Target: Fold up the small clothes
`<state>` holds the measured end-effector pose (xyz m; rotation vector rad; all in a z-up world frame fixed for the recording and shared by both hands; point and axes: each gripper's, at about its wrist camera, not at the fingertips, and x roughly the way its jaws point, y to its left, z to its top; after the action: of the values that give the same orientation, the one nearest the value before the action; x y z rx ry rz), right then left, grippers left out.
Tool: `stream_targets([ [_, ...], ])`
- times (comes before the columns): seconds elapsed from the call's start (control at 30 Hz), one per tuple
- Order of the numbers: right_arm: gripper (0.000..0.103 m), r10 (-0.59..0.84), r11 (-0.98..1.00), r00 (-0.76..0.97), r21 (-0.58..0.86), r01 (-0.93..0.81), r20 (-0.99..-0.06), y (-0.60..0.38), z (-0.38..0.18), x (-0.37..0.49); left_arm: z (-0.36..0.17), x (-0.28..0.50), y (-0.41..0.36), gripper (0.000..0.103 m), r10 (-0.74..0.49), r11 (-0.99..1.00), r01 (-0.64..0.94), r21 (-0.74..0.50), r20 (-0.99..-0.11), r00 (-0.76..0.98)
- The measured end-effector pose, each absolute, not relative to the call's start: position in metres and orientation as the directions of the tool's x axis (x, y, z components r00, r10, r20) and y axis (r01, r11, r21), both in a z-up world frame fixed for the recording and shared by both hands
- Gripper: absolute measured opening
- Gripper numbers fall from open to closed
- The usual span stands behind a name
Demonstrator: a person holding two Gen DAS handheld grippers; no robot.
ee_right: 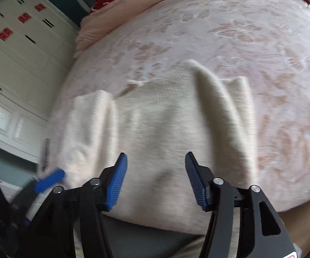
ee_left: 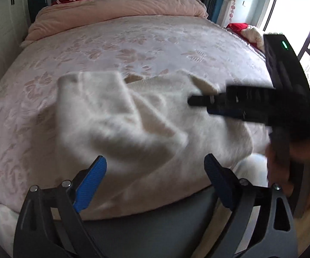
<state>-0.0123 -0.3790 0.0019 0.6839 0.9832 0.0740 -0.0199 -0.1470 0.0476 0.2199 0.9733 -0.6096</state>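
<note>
Blue-padded left gripper (ee_left: 155, 180) and right gripper (ee_right: 156, 178) both spread wide, empty, poised over cream knitted garment (ee_right: 165, 124) rumpled ahead of both tips on pink floral bedspread (ee_right: 273, 75). Likely trouble: pinching one ridge only, dragging everything askew toward near bed edge.

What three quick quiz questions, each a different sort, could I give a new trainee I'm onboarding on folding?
1. True or false: the left tool is clamped on the cream garment.
2. The garment lies on: A) a wooden floor, B) the floral bedspread, C) a chair.
3. Fill in: the right tool has its jaws ____.

Key: 1 false, its jaws are apart with nothing between them; 2 B; 3 open.
</note>
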Motion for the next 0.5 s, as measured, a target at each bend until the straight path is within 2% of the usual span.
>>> stream_targets([
  [0.13,0.064,0.474,0.734,0.538,0.65,0.196,-0.697,-0.356,-0.001,0.023,0.05,-0.024,-0.104,0.092,-0.356,0.85,0.518,-0.096,-0.83,0.43],
  [0.3,0.065,0.499,0.766,0.408,0.61,0.205,-0.764,-0.314,-0.023,0.063,0.044,-0.019,-0.078,0.093,-0.308,0.885,0.458,-0.088,-0.847,0.432],
  [0.43,0.066,0.505,0.762,0.389,0.61,0.219,-0.77,-0.286,-0.028,0.078,0.04,-0.016,-0.068,0.093,-0.307,0.894,0.436,-0.104,-0.851,0.426],
  [0.47,0.064,0.497,0.769,0.394,0.603,0.213,-0.773,-0.279,-0.026,0.081,0.039,-0.015,-0.067,0.093,-0.311,0.895,0.431,-0.115,-0.853,0.418],
  [0.5,0.049,0.488,0.778,0.401,0.595,0.203,-0.775,-0.271,-0.021,0.083,0.039,-0.015,-0.066,0.093,-0.314,0.896,0.427,-0.123,-0.854,0.414],
])
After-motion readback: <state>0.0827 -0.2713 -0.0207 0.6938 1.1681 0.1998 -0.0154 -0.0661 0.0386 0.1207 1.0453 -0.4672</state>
